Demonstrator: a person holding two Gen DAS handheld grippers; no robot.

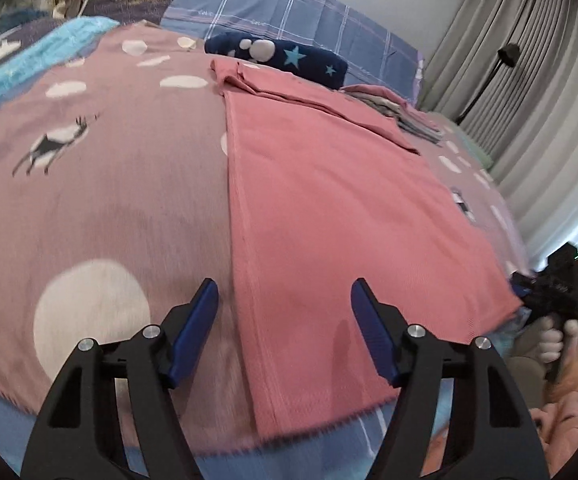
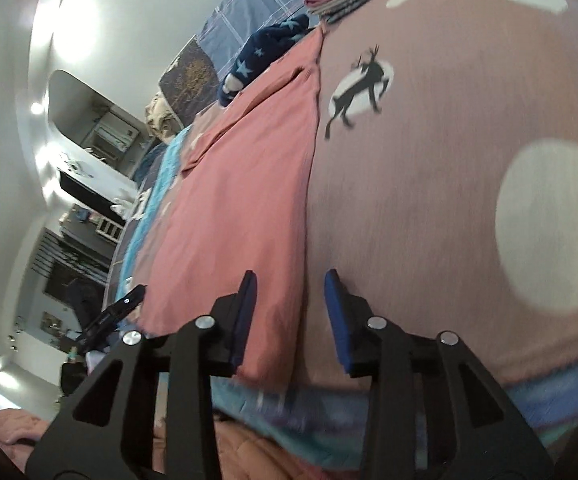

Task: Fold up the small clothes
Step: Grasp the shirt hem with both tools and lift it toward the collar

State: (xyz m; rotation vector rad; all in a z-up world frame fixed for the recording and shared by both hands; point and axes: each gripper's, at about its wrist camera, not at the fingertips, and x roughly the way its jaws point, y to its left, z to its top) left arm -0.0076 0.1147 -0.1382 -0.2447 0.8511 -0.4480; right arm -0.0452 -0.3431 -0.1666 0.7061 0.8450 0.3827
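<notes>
Left tongs (image 1: 285,292): nearest the left wrist camera, black arms with blue pads, jaws standing wide and empty, hovering over the near left corner of the pink garment. The left pad is above the bedspread, the right pad above the garment; neither presses on cloth.

Right tongs (image 2: 291,280): nearest the right wrist camera, jaws apart at a narrower gap, nothing between them, straddling the garment's long right edge near its near end. Whether the pads touch the cloth cannot be told.

Bed, mauve bedspread (image 1: 109,184): largest item, printed with white discs and a dark reindeer (image 1: 55,146); fills both views.

Pink garment (image 1: 329,200): the task's thing. Lies flat on the bedspread, already folded into a long strip running from 6 o'clock up towards 12 in the left wrist view, collar end at the far end. In the right wrist view it runs from 6 towards 12, left of centre.

Blue checked bedding (image 1: 289,12): along the far side of the bed, at 12 o'clock.

Navy star-print fleece item (image 1: 289,58): just beyond the garment's far end.

Stack of folded clothes (image 1: 405,114): at 2 o'clock, beside the garment's far right corner.

Grey curtains (image 1: 529,80): at 3 o'clock.
</notes>
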